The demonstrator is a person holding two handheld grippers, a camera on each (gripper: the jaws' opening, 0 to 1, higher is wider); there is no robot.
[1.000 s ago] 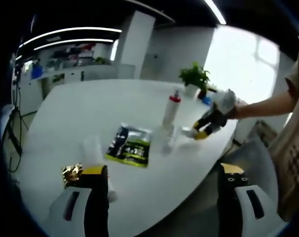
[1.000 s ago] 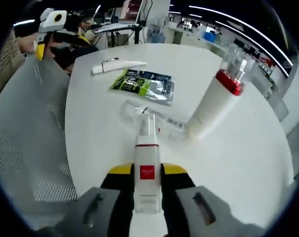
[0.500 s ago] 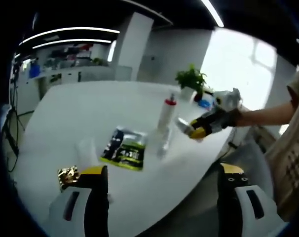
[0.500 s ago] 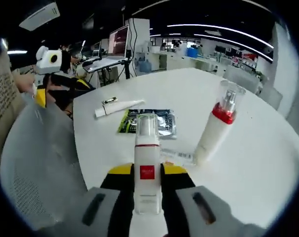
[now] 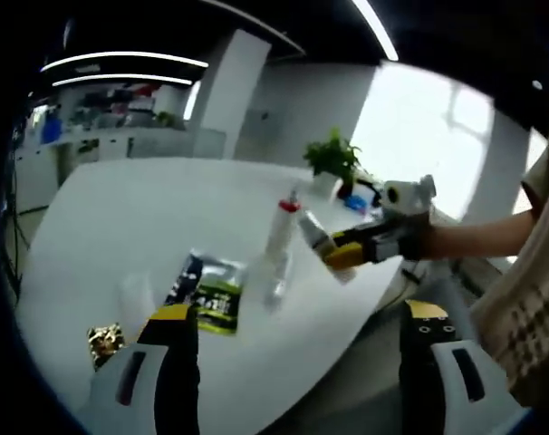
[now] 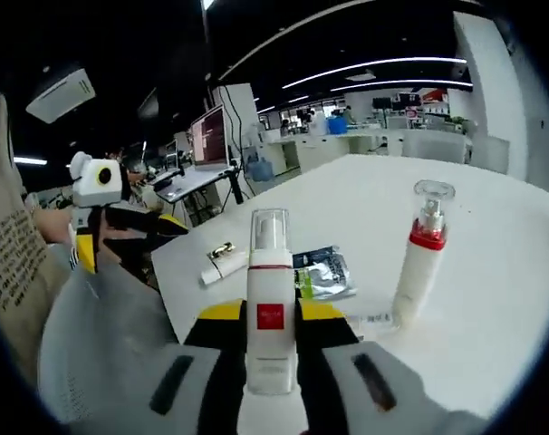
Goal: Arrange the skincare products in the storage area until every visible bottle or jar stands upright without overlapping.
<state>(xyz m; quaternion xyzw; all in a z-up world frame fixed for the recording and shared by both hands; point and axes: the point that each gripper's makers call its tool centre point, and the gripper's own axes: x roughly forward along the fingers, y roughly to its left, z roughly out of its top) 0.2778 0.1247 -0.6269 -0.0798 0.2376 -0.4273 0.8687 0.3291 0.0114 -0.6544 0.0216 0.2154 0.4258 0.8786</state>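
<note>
My right gripper (image 6: 271, 319) is shut on a white pump bottle (image 6: 270, 299) with a red label and a clear cap, held upright above the table edge. In the left gripper view this right gripper (image 5: 349, 251) comes in from the right with the bottle (image 5: 315, 234) tilted beside a standing white bottle with a red collar (image 5: 279, 225). That red-collared bottle (image 6: 421, 258) stands upright on the white table (image 6: 492, 299). A clear tube (image 6: 370, 319) lies at its foot. My left gripper (image 5: 297, 355) hangs open over the near table edge, holding nothing.
A green and black sachet (image 5: 207, 295) lies flat mid-table, a gold-wrapped item (image 5: 103, 343) near the left edge. A white tube (image 6: 222, 264) lies by the sachet (image 6: 320, 273). A potted plant (image 5: 333, 159) stands at the far end. A mesh chair (image 6: 102, 353) is beside the table.
My right gripper has lifted the pump bottle off the table and tipped it up to vertical, moving it closer to the red-collared bottle. The left gripper stays open.
</note>
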